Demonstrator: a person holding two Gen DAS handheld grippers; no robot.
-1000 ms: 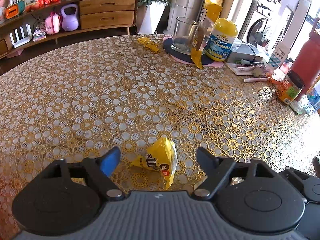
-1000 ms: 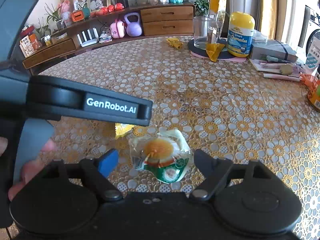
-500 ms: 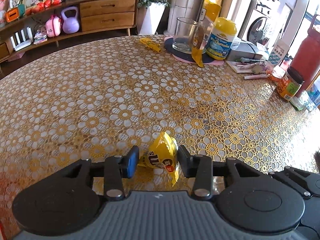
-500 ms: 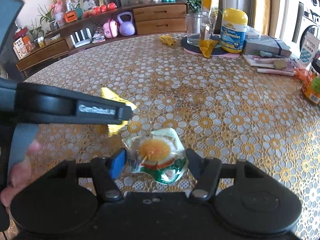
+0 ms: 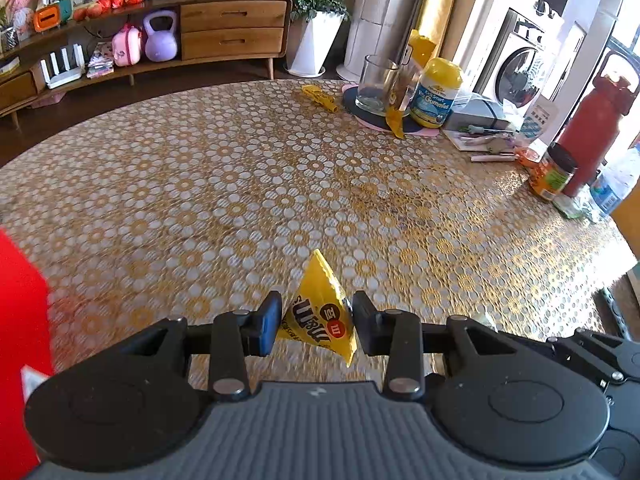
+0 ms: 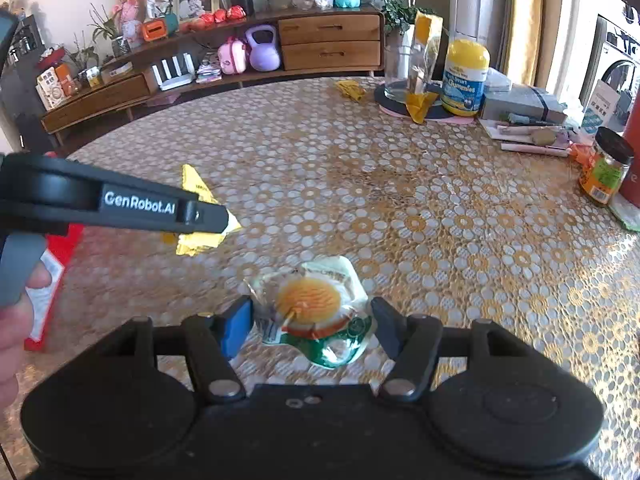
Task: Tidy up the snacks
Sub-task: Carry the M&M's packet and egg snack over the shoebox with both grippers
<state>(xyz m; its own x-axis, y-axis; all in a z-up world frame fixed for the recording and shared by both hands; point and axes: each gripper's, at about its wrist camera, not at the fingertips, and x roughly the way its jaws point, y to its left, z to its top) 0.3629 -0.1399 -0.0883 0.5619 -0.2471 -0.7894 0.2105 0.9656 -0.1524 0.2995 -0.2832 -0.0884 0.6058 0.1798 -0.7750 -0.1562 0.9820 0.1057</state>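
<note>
A yellow M&M's packet (image 5: 320,284) hangs above the floral tablecloth (image 5: 240,184) between the pads of my left gripper (image 5: 316,322), whose jaws are closing and press on it. The right wrist view shows the same yellow packet (image 6: 196,184) sticking out past the left gripper's black finger (image 6: 160,212). My right gripper (image 6: 312,322) is shut on a clear snack packet with an orange-and-white middle and green trim (image 6: 312,300), held just over the table. A person's hand (image 6: 16,320) grips the left tool's handle.
A red box (image 5: 20,312) sits at the left table edge. At the far right stand a glass (image 5: 374,86), a gummies bottle (image 5: 436,94), a small yellow wrapper (image 5: 320,96), a jar (image 5: 554,176), a red bottle (image 5: 592,136) and papers.
Both grippers went from wide around their packets to shut on them, then rose with the packets off the table. The red box has come into view at the left.
</note>
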